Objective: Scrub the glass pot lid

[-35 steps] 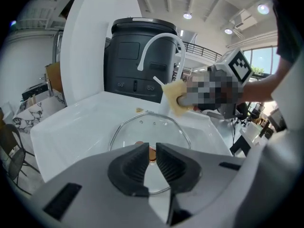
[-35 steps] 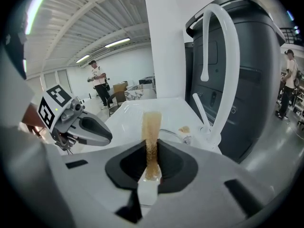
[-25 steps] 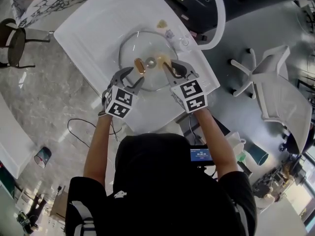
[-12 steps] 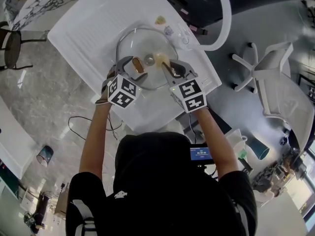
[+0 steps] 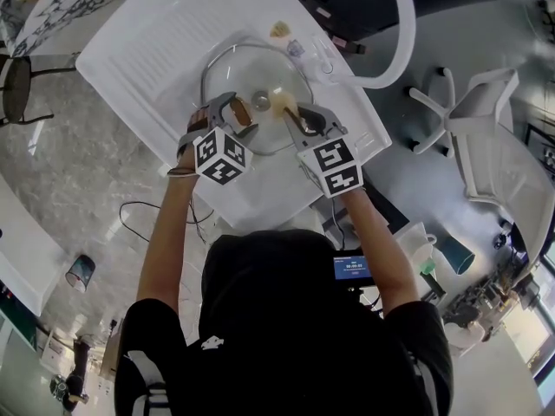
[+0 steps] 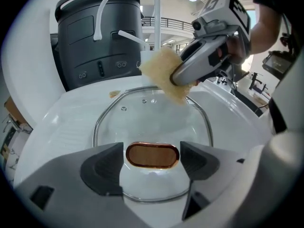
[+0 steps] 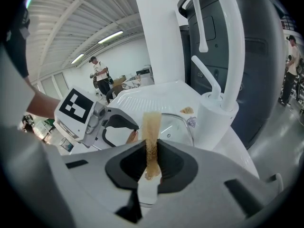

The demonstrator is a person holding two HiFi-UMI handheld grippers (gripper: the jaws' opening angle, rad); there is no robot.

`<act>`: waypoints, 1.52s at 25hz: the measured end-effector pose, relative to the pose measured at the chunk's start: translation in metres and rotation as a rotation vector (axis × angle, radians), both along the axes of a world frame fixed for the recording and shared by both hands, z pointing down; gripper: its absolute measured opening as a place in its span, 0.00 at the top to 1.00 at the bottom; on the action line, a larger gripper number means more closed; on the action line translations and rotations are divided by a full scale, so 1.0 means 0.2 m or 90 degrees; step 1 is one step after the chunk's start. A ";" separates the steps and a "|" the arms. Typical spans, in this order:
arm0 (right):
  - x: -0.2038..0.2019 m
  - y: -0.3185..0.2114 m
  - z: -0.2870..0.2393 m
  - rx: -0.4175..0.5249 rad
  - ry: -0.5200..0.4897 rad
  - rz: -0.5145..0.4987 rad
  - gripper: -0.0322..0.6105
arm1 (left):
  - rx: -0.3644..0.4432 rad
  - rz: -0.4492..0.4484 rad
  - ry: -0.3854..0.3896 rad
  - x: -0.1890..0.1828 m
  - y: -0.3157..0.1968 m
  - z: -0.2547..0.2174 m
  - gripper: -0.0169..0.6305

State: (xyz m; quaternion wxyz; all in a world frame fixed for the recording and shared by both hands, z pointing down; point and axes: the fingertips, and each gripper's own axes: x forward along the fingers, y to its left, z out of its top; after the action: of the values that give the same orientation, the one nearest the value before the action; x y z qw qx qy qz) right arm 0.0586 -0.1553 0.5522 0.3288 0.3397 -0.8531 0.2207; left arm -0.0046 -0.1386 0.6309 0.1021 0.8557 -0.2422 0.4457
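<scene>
Over the sink (image 5: 130, 50), we log left gripper (image 5: 231, 111) jaws just opened astride lid (image 5: 260, 68) knob (image 6: 152, 155), pads clear of it; right gripper (image 5: 297, 118) clamps sponge (image 7: 152, 127), seemingly ready to scrub.

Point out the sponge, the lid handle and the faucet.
sponge (image 6: 164, 75), left gripper view, its broad yellow face
lid handle (image 6: 152, 155), left gripper view, middle of its copper top
faucet (image 7: 236, 56), right gripper view, its upright white tube

Tan sponge (image 6: 164, 75), copper-brown lid handle (image 6: 152, 156) (clear glass lid (image 6: 152, 120)), white sink (image 6: 59, 125).
</scene>
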 end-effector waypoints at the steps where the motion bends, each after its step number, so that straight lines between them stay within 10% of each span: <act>1: 0.00 0.00 0.01 -0.001 0.001 0.000 0.91 | -0.002 0.001 0.000 0.00 0.00 0.01 0.45; 26: 0.05 0.02 0.05 0.002 0.022 -0.003 0.91 | -0.022 0.019 0.013 0.00 0.00 0.04 0.44; 38: 0.06 -0.05 0.05 0.066 0.220 -0.142 0.91 | -0.032 0.018 0.005 0.00 0.00 0.04 0.44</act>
State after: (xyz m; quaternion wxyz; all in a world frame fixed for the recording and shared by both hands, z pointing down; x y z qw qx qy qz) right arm 0.0712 -0.1660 0.5617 0.4749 0.2923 -0.8264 0.0774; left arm -0.0054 -0.1394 0.6399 0.1182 0.8579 -0.2182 0.4500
